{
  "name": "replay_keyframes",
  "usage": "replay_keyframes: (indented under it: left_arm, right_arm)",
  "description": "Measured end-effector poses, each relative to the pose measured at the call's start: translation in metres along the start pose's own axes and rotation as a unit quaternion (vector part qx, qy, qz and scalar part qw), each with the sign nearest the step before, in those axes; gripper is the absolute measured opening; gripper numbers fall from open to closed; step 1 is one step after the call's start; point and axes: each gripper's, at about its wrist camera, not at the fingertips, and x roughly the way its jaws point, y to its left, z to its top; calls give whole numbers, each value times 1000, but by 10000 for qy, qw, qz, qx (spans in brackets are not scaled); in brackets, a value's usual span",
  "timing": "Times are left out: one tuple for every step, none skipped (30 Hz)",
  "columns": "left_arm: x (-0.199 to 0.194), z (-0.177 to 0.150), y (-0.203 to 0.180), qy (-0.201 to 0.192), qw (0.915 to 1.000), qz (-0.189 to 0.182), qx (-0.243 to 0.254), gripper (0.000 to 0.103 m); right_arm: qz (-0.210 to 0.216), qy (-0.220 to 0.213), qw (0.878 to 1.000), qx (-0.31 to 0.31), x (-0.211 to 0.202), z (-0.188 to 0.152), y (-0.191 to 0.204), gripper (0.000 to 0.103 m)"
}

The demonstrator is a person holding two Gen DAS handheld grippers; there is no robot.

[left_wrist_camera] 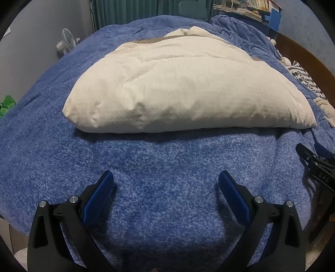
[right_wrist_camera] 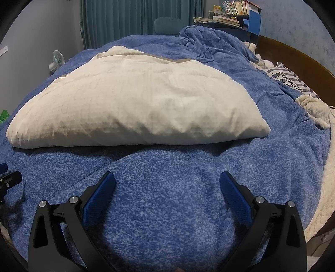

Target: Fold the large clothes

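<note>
A large cream quilted garment (left_wrist_camera: 184, 87) lies folded on the blue fleece blanket (left_wrist_camera: 163, 167), with a brown lining showing at its far edge. It also shows in the right wrist view (right_wrist_camera: 134, 104). My left gripper (left_wrist_camera: 166, 180) is open and empty, hovering over the blanket just short of the garment's near edge. My right gripper (right_wrist_camera: 167, 180) is open and empty, likewise in front of the garment. The right gripper shows at the right edge of the left wrist view (left_wrist_camera: 316, 163); the left gripper shows at the left edge of the right wrist view (right_wrist_camera: 8, 180).
The blanket (right_wrist_camera: 167, 198) covers a bed with a brown wooden headboard (right_wrist_camera: 293, 56) on the right. A striped pillow (right_wrist_camera: 291, 79) and a cream fleece (right_wrist_camera: 314, 108) lie at the right. A small fan (left_wrist_camera: 67, 39), teal curtains (right_wrist_camera: 134, 18) and a bookshelf (right_wrist_camera: 234, 12) stand beyond.
</note>
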Motion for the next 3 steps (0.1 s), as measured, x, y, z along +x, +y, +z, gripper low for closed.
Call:
replay_keyframes:
  left_arm:
    - [0,1,0,-3,10000,-38,2,96]
    - [-1,1,0,1,10000,-79,-2,96]
    - [-1,2,0,-2,9999,-109,-13,96]
  right_arm:
    - [9,2,10000,11,0,0,0,97]
    - [17,4,10000,19,0,0,-1,97]
    - [30,-4,10000,42,-2,2,-1,97]
